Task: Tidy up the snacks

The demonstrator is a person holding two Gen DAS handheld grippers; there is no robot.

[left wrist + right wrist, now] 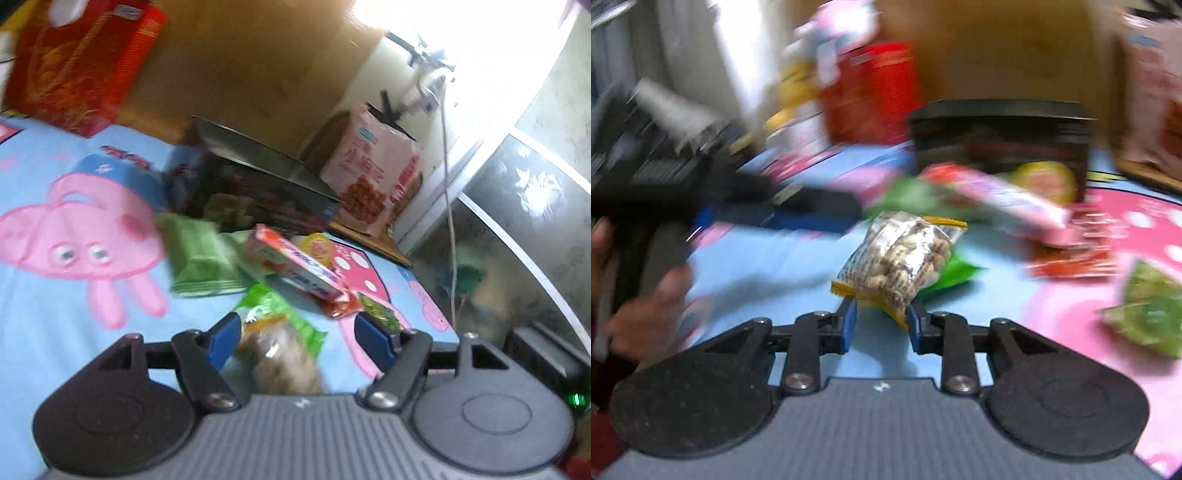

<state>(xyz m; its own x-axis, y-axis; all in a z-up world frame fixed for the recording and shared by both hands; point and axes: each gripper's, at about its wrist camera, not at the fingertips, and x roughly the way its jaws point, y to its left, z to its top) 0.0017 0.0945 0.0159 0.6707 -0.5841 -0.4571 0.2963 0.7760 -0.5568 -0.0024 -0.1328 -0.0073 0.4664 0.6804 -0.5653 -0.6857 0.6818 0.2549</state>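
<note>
- Straight ahead at 12 o'clock of the right claw (881,325), the clear peanut bag (899,254) lies on the cartoon bedsheet (768,266), its long axis running from 7 to 1 o'clock.
- This claw is half open and holds nothing; the bag's near corner sits just between the blue fingertips (848,325).
- Left claw (295,339) is wide open and empty over the same bag (284,354); I judge the right one better aligned.

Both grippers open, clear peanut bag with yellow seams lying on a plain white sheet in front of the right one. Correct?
Not the sheet: the right wrist view shows it light blue with pink cartoon pigs. The rest holds: the peanut bag lies ahead of the open right gripper; the left gripper is open too.
</note>
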